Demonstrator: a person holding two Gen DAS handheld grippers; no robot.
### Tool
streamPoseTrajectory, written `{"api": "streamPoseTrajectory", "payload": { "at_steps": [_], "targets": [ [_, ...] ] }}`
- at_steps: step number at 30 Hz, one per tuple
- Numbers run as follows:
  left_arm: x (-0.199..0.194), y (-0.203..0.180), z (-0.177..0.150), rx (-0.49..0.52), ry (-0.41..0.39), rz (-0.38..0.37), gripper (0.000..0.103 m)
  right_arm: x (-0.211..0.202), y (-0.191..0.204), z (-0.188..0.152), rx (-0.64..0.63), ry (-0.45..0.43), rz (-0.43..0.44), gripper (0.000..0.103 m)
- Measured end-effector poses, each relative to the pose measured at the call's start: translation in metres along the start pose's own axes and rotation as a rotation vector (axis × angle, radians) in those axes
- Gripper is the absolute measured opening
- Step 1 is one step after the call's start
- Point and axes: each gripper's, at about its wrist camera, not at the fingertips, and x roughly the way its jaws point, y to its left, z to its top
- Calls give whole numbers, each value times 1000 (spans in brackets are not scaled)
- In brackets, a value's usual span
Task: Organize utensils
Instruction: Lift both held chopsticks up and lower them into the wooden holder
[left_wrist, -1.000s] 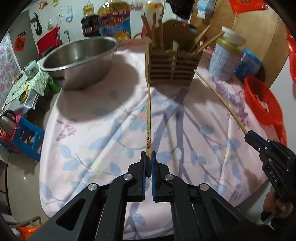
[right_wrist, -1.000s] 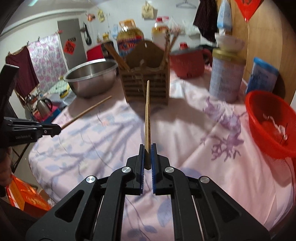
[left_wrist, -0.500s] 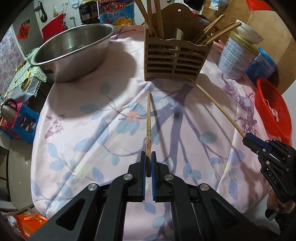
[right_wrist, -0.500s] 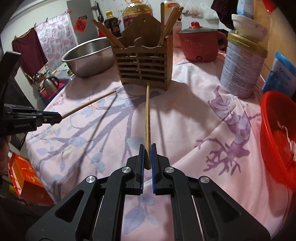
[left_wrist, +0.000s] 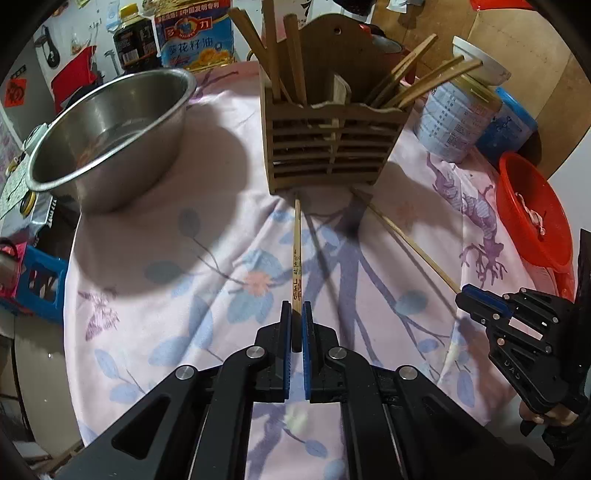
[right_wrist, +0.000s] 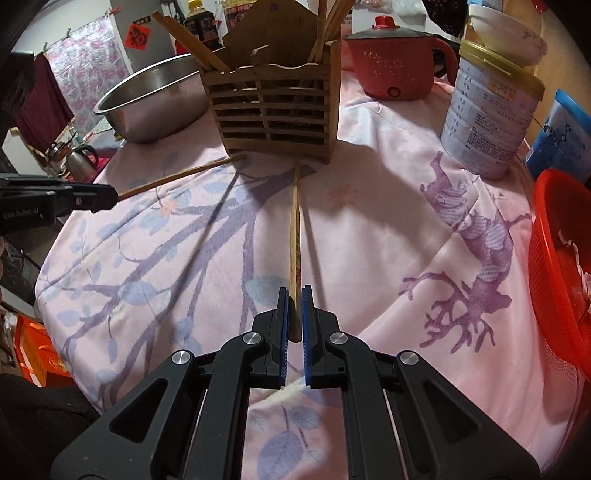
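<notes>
Nearest in the left wrist view, the left claw is clamped narrow on the butt of a printed chopstick, whose long axis runs straight ahead from the jaws, its tip seeming to meet the foot of the wooden utensil holder. In the right wrist view the right claw likewise pinches a second chopstick pointing dead ahead at the same holder. Both sticks aim low at the slatted front, so each tip, I judge, must rise above the rim before it can drop in beside the chopsticks already standing there. Neither hand looks clearly nearer. On the cloth-covered counter, a steel bowl sits left of the holder, a tin and red basket to the right, a red pot behind; none blocks the approach.
</notes>
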Motion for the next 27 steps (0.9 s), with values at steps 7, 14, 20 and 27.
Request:
{"api": "streamPoseTrajectory", "payload": {
  "at_steps": [7, 14, 20, 27],
  "targets": [
    [-10, 9, 22, 16, -51, -10, 6, -30, 5, 41, -5, -145, -36, 7],
    [-25, 16, 52, 1, -142, -14, 6, -46, 14, 81, -14, -249, -45, 4],
    [-26, 18, 54, -20, -157, -22, 6, -30, 9, 48, -29, -181, 70, 18],
    [-25, 19, 54, -26, -149, -17, 6, 19, -7, -37, 35, -12, 65, 19]
  ]
}}
